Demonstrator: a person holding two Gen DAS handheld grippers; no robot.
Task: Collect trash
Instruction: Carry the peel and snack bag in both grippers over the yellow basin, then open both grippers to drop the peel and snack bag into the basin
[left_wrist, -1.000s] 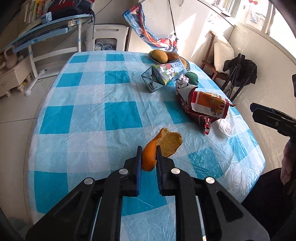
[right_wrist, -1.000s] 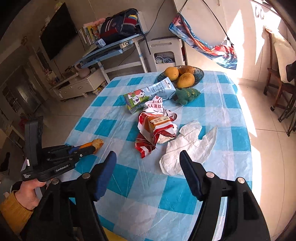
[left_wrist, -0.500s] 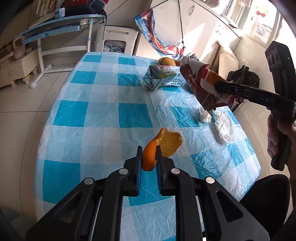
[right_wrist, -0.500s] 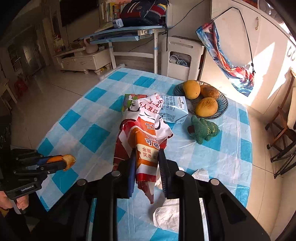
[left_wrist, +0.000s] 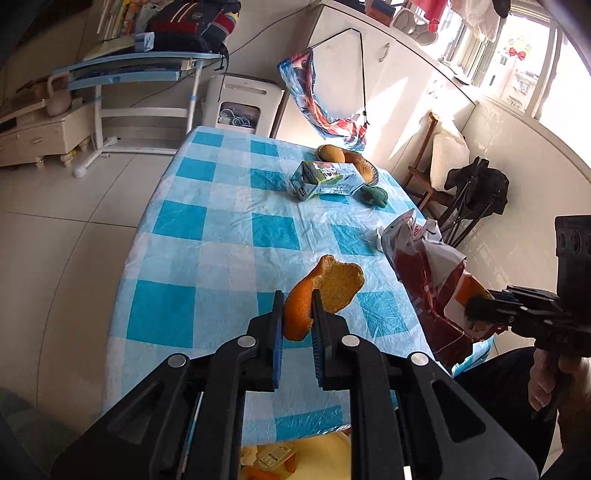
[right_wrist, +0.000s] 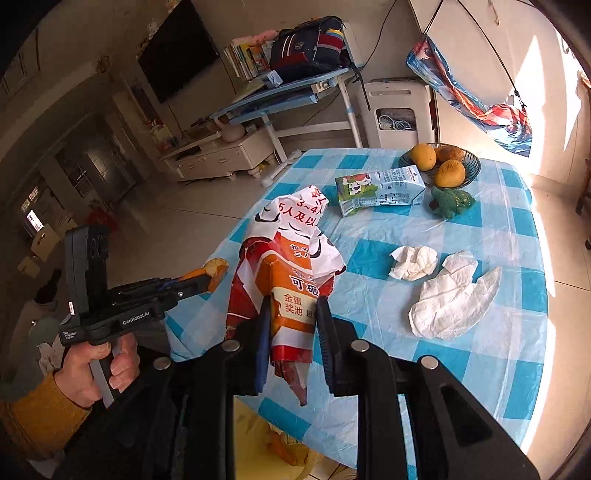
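In the right wrist view, the left gripper (right_wrist: 207, 278) at left center pinches an orange peel (right_wrist: 216, 267) above the table (right_wrist: 517, 295) edge. At bottom center, the right gripper (right_wrist: 290, 317) clamps a red-and-white snack bag (right_wrist: 291, 258), lifted upright. At right, 2 crumpled tissues (right_wrist: 454, 295) lie on the checked cloth.

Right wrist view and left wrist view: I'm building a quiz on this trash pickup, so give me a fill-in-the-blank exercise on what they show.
1. The left gripper is shut on a piece of orange ____.
2. The right gripper is shut on a red and white snack ____.
3. The fruit bowl holds ____ fruits.
4. The white tissues lie on the ____ tablecloth.

Missing words: peel; bag; three; checked
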